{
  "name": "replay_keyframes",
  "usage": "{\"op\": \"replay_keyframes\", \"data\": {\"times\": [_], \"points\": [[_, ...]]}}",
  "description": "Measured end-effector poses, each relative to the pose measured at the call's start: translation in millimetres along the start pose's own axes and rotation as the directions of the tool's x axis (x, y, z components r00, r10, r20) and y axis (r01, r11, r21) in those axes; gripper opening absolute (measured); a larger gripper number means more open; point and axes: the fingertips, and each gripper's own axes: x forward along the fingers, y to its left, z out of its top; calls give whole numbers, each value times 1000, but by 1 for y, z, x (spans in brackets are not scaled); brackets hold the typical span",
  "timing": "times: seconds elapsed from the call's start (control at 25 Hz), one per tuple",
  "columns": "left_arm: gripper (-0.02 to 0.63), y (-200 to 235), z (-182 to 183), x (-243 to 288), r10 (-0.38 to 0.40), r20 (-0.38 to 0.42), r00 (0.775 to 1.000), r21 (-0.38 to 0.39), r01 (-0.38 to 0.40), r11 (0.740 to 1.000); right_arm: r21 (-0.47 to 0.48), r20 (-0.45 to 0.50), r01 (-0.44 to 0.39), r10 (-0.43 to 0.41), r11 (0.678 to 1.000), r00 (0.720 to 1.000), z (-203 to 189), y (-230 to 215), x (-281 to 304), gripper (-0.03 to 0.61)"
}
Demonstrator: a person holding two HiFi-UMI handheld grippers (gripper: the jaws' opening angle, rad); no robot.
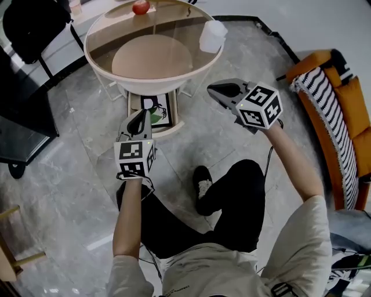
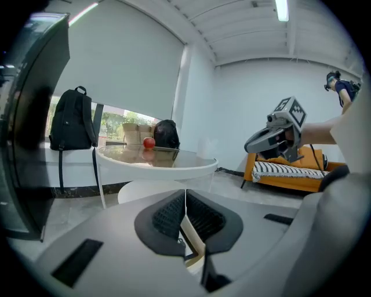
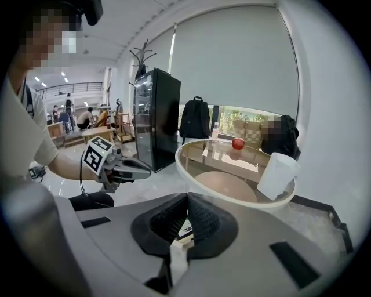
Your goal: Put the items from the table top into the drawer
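Both sets of jaws are sitting fully closed with nothing between them. The left gripper [image 1: 141, 118] is hovering over the front of the open drawer [image 1: 165, 132], and the right gripper [image 1: 216, 90] is hanging just off the near-right rim of the bench [image 1: 152, 87]. 2 items are waiting on the glass top: a red apple [image 1: 141, 7] at the far edge and a white cylinder [image 1: 212, 36] (a cup or a paper roll, hard to say) right at the right edge. The cylinder is posing the main risk, as jaws arriving from the side without opening could be knocking it off the rim. The apple could be rolling away if clipped. The drawer is sticking out below the near edge, so a loaded gripper is having to dip under that rim. Open floor is surrounding the person, and an orange sofa [image 1: 348, 116] is standing well apart on the right.
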Motion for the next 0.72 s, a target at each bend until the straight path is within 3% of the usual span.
{"op": "replay_keyframes", "data": {"times": [0.12, 0.28, 0.48, 0.56, 0.72], "points": [[25, -18, 3, 1, 3, -17, 1000, 11, -3, 1000, 56, 23, 10, -11, 998, 1000, -5, 9, -30, 34], [25, -20, 7, 3, 54, -1, 999, -32, -54, 998, 187, 144, 48, -76, 981, 987, -9, 2, -46, 34], [25, -27, -1, -5, 151, -22, 988, -87, -152, 984, 424, 323, 46, -199, 904, 925, -22, -6, -55, 34], [25, -30, -6, -8, 209, -51, 977, -90, -213, 973, 402, 340, 56, -205, 914, 918, -25, 3, -45, 34], [25, -49, -22, -13, 260, -96, 961, -112, -270, 956, 265, 284, 48, -126, 963, 950, -37, 16, -10, 35]]}}
